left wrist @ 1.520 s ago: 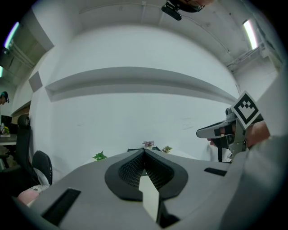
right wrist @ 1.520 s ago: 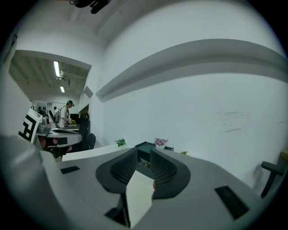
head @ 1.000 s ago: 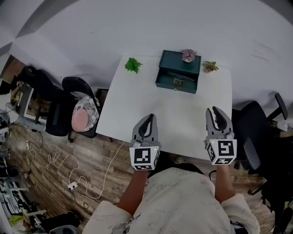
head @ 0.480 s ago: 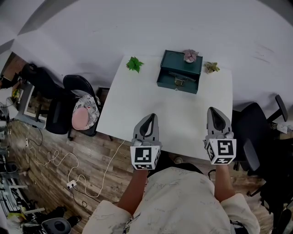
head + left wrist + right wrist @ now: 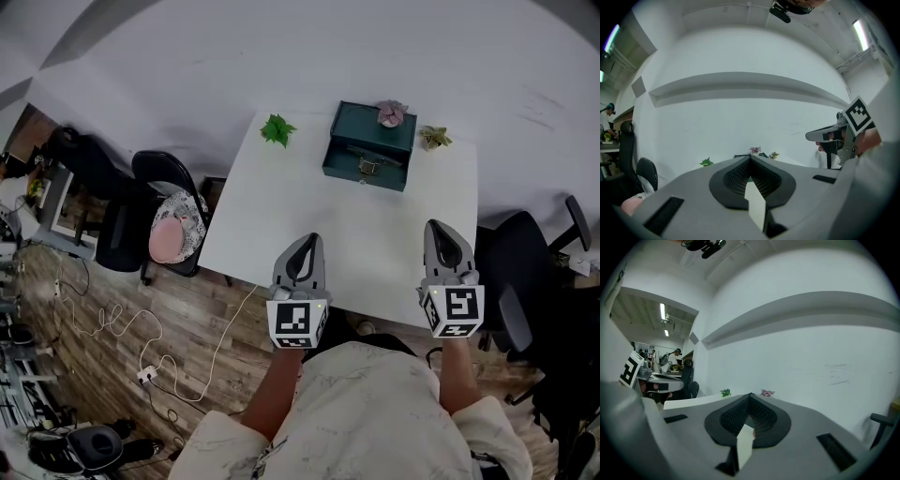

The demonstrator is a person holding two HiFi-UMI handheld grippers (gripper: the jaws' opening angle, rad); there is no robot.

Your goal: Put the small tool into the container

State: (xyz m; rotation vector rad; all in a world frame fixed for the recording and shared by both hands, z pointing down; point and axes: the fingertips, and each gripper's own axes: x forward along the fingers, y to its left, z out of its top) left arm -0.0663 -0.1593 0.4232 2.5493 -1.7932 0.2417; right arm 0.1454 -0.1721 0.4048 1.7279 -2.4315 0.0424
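Observation:
A dark green container (image 5: 368,146) with a brass latch stands closed at the far side of the white table (image 5: 356,234). A small pink potted plant (image 5: 392,113) sits on its lid. I can make out no small tool in any view. My left gripper (image 5: 305,240) hovers over the table's near edge, shut and empty. My right gripper (image 5: 440,226) is level with it on the right, also shut with nothing between its jaws. In the left gripper view the left gripper (image 5: 751,157) points at the far plants, with the right gripper (image 5: 809,136) beside it.
A green leafy plant (image 5: 276,130) sits at the table's far left corner and a small plant (image 5: 432,137) to the right of the container. A chair with a pink cushion (image 5: 172,234) stands left of the table and a black chair (image 5: 521,272) right. A white wall backs the table.
The right gripper's jaws stood apart a second ago and are now together, with nothing between them. Neither hand has shifted.

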